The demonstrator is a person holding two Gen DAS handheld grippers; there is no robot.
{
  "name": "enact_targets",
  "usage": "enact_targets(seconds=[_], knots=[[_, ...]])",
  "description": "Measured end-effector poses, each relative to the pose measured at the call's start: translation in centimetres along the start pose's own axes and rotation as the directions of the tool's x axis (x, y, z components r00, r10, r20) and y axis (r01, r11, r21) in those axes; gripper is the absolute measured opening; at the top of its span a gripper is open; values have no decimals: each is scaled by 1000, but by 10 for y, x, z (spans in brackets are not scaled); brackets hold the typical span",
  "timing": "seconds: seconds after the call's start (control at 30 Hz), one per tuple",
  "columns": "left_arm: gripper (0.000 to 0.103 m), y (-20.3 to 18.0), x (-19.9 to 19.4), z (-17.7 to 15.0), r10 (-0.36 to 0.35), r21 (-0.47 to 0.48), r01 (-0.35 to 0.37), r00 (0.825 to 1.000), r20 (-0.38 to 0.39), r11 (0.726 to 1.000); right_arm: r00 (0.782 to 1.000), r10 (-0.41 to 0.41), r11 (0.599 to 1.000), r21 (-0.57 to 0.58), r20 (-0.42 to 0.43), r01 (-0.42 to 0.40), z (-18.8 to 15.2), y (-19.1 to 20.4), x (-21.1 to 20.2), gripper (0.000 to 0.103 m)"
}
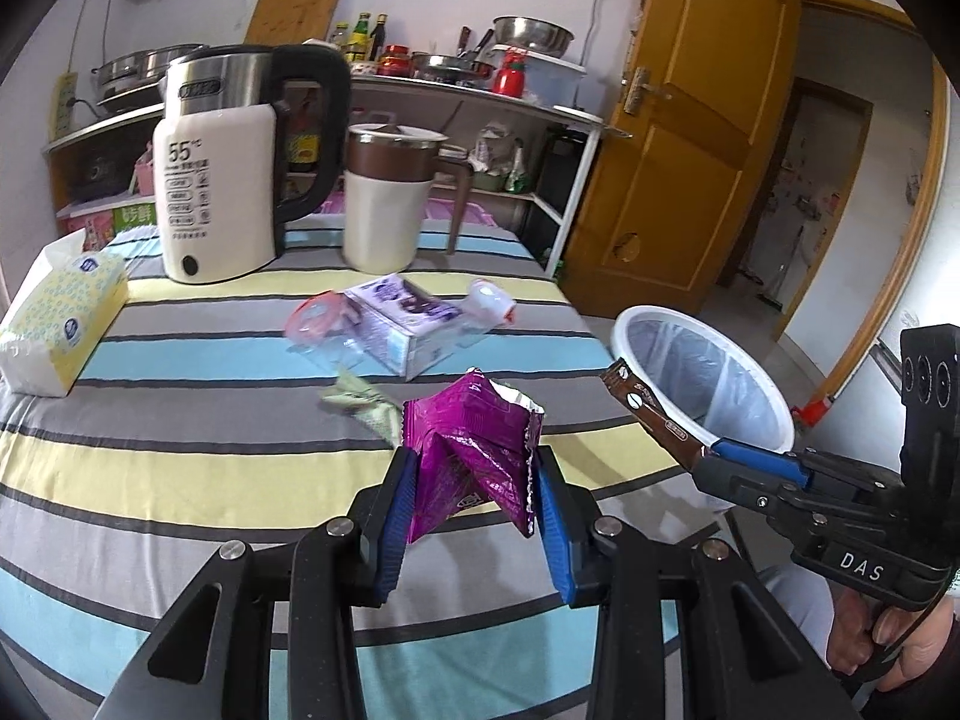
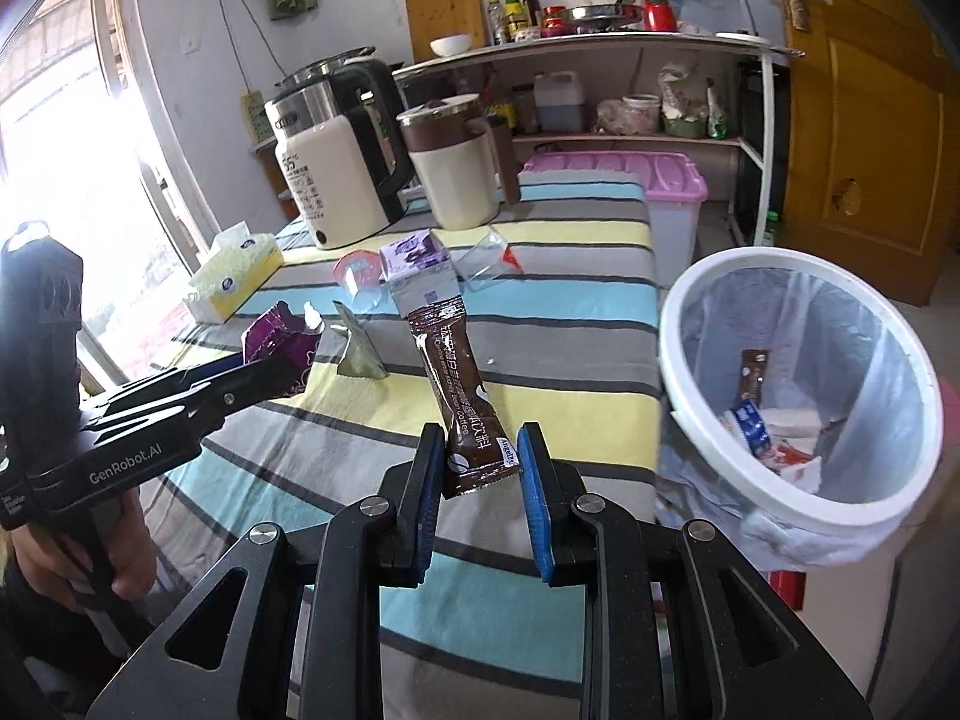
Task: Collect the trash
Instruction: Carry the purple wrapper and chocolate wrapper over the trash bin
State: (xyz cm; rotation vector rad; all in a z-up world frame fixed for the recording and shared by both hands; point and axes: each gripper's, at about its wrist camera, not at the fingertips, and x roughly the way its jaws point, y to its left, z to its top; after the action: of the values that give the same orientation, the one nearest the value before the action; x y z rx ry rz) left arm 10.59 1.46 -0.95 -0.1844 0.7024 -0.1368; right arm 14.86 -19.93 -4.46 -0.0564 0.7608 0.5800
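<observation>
The right gripper [image 2: 475, 468] clamps a brown sachet [image 2: 465, 393] by its lower end, long axis upright, with the lined bin [image 2: 672, 354] just to its right, nearer than for the left gripper [image 1: 474, 501], which pinches a purple wrapper [image 1: 474, 450] above the striped table [image 1: 180, 450].

A crumpled purple foil wrapper [image 1: 474, 450] is being held above the striped table, its torn silver-lined mouth pointing up. A brown coffee-stick sachet [image 2: 462, 396] is being held upright by its lower end, beside the white-rimmed, bag-lined trash bin [image 2: 678, 324], in which discarded packets are lying.
</observation>
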Motion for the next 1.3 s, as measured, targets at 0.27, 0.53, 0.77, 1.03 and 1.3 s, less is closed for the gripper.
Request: enact_targets(seconds=[0.27,0.53,0.77,1.03,1.3], knots=[[39,-32,5,4,-52,50,52,999,-4,997,999,-44,998,37,30,43,-4,-21,-18,26],[39,-65,20,12,-106,100,107,994,-15,989,993,-106,991,90,53,101,-7,-51,-37,26],[39,-92,33,21,-146,143,147,989,-22,979,984,-163,978,145,65,152,-9,-80,-49,26],[39,-120,51,27,-186,178,188,982,-30,966,976,-209,961,201,68,192,-11,-108,-57,26],[39,-145,72,34,-219,199,224,975,-47,954,969,-239,949,224,58,220,-15,-125,-56,26]])
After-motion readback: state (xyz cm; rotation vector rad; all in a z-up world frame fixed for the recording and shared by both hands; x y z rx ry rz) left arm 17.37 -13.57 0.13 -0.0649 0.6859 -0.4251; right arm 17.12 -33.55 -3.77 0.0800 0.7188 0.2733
